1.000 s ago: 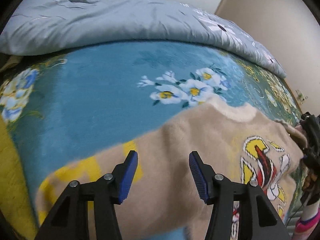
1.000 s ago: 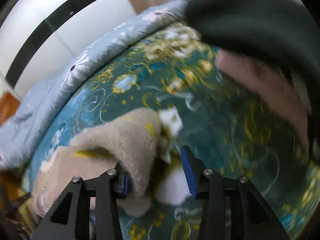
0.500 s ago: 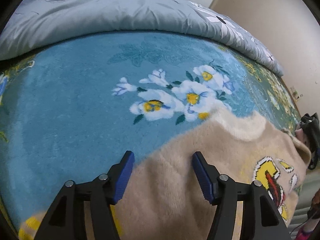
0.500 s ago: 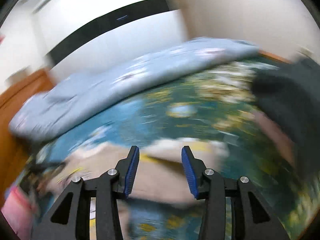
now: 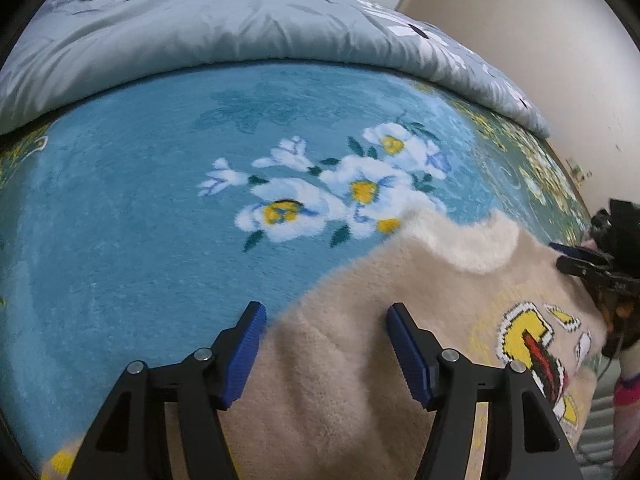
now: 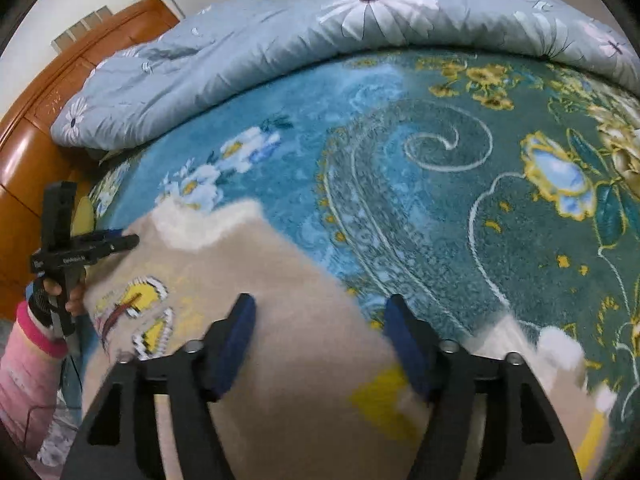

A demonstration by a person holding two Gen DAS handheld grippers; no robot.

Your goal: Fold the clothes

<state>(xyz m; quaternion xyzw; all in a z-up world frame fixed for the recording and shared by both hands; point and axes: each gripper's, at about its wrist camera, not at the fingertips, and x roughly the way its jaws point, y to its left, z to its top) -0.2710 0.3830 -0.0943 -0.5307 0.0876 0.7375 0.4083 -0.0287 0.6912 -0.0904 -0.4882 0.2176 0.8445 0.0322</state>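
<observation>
A beige fuzzy sweater [image 5: 384,312] with a cream collar [image 5: 476,248] and a yellow, red and white chest graphic [image 5: 528,344] lies flat on a blue floral blanket [image 5: 140,208]. My left gripper [image 5: 324,344] is open and empty, hovering over the sweater's shoulder edge. My right gripper [image 6: 320,332] is open and empty above the other side of the sweater [image 6: 288,280]. Each gripper shows in the other's view: the right one [image 5: 588,264] and the left one [image 6: 92,246].
A grey-blue flowered duvet [image 5: 240,28] is bunched along the far side of the bed; it also shows in the right wrist view [image 6: 320,40]. A wooden headboard [image 6: 36,128] stands at the left. A beige wall [image 5: 540,40] rises at the right.
My right gripper let go of the sweater's sleeve, swung round and now hovers open over the flat sweater. My left gripper shifted toward the shoulder edge and stayed open.
</observation>
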